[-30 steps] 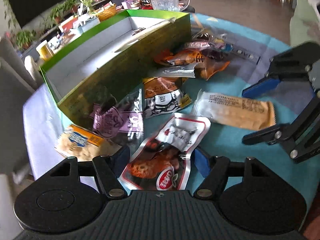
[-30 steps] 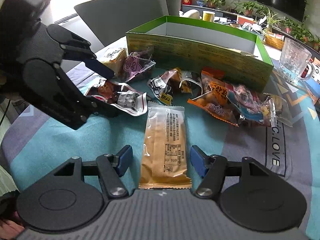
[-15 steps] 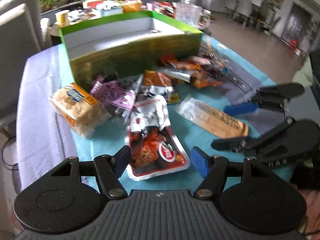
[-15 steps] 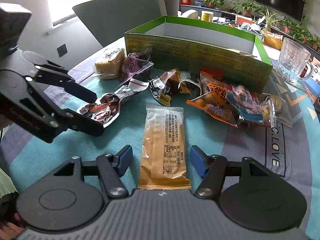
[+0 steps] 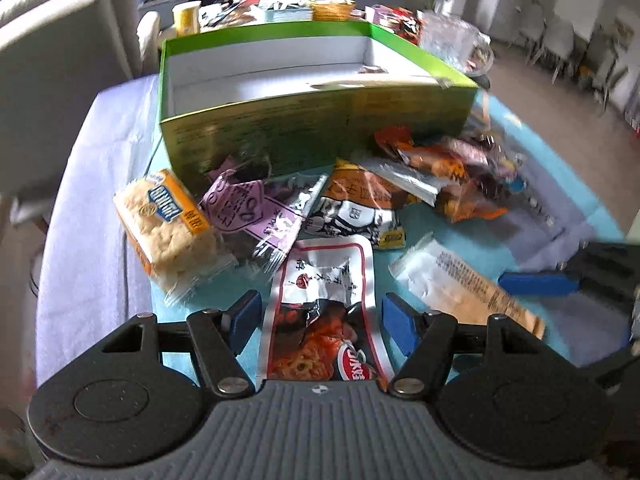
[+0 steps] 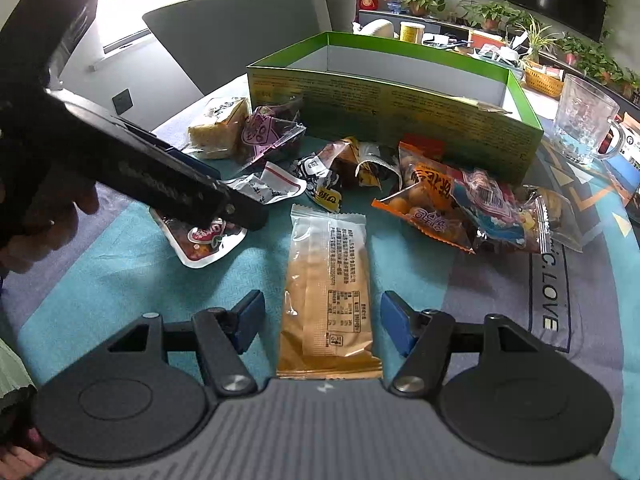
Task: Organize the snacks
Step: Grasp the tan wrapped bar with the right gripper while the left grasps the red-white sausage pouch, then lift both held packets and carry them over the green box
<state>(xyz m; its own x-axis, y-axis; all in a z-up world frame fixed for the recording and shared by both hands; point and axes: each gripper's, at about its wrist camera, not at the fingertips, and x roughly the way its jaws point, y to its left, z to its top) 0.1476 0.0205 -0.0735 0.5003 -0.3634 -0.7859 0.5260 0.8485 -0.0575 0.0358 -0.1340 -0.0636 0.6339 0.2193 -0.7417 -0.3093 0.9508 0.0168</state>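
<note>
Left wrist view showed the left gripper (image 5: 320,314) closing around, not yet pinching, a red-and-white foil snack pouch (image 5: 324,312) at lower centre, the green cardboard box (image 5: 320,128) above nearly empty, most snacks unsorted, right gripper (image 6: 322,316) unclenched.

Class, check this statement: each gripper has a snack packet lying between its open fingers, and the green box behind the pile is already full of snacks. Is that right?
Not quite. The green box is not full: the left wrist view shows its white inside nearly bare. The rest holds: the left gripper, its jaws closing, straddles the red-edged packet, and the right gripper straddles the tan packet.
</note>
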